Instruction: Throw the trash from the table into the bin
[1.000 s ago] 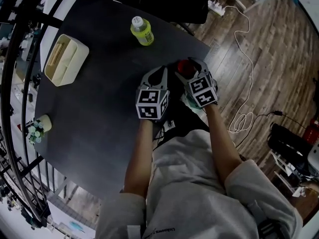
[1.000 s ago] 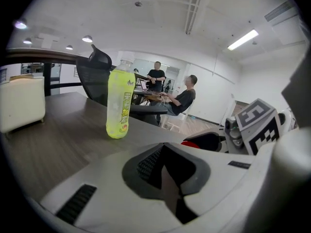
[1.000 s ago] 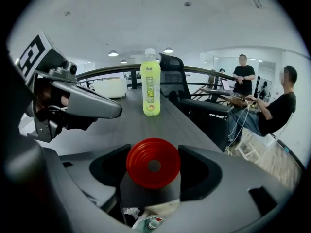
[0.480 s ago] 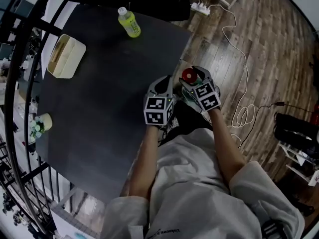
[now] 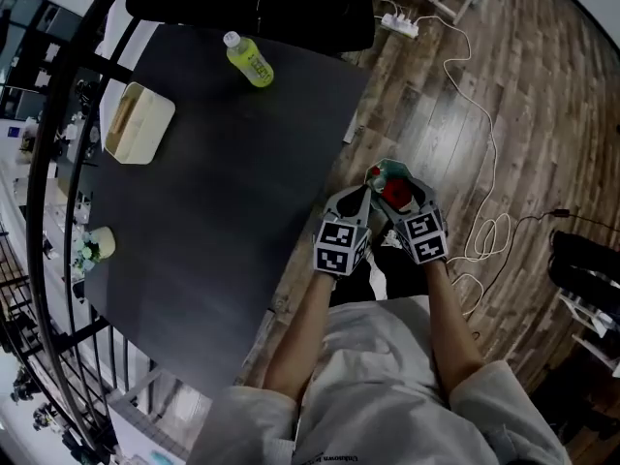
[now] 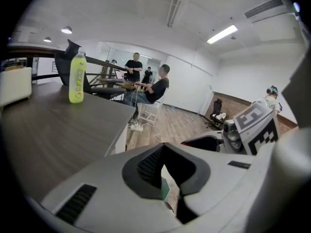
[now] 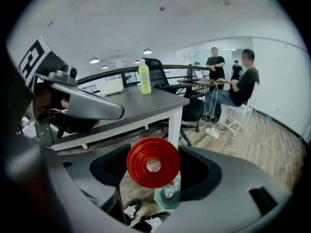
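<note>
A red round plastic piece, ribbed in concentric rings with a small hole at its centre, is gripped between the jaws of the right gripper. The jaws are set wide apart, with one dark pad at either edge of the piece and its ringed face turned towards that gripper's camera. The piece is held off the table, above the brown wood-plank floor just beyond the table's edge.

Directly below the piece, a teal angular bin is seen on the floor, with a small bottle inside it. Crumpled white paper is seen low in the same view, beside the bin.

The left gripper is held just beside the right one, also past the table's edge. Its smooth grey jaws are brought together at the tips, and nothing is seen clamped between the ribbed dark pads.

On the matte dark grey tabletop, a yellow-green plastic bottle with a white cap is left standing near the far edge. A cream rectangular box with rounded corners is set well apart from it.
</note>
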Tool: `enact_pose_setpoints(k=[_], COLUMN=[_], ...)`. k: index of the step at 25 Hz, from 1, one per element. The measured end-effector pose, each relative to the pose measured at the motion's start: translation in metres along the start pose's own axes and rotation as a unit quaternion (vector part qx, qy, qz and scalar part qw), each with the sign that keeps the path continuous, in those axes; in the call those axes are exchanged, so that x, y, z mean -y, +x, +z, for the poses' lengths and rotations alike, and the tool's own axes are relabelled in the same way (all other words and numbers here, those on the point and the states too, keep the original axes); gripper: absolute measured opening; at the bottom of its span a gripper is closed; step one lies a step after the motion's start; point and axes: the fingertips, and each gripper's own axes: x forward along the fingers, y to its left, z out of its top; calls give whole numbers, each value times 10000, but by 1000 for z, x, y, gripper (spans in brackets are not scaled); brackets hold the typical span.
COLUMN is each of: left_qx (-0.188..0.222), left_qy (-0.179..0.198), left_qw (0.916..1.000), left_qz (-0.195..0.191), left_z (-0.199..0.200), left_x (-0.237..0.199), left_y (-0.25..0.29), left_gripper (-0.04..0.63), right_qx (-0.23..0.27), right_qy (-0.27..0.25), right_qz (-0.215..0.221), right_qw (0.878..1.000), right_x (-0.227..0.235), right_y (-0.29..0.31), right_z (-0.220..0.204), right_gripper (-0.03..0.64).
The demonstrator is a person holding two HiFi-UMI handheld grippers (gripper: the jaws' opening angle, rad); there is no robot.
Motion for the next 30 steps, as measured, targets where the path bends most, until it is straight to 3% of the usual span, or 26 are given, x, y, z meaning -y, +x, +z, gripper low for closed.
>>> enact_pose_setpoints(k=[4, 9, 14, 18, 23, 30], left_qx=[-235, -718, -1071, -1334, -1903, -2114], left_qy=[-33, 104, 480, 735, 1524, 1578], left_qw=[9996, 9969, 9925, 9865, 9681, 9624], left_qz=[-174, -311, -331, -598, -576, -650], left_z=[-17, -42, -75, -116, -190, -269], left_x=[31, 32, 38, 50, 39, 13], left_y=[24, 50, 83, 107, 131, 178], left_gripper=[28, 28, 28, 28, 28, 28], right_qx=[-120, -114, -256, -514, -541, -858], right_qy=[329, 750, 766, 629, 1036, 1075], right_qz=[-245, -338, -94, 33, 17, 89], right_qw=[9991, 9965, 9967, 9967, 9931, 9905], right_x=[20, 29, 41, 51, 65, 76], right_y=[-20, -15, 5, 22, 56, 115], right_z=[-46, -73, -114, -156, -207, -291], right_gripper=[327, 327, 327, 327, 327, 328])
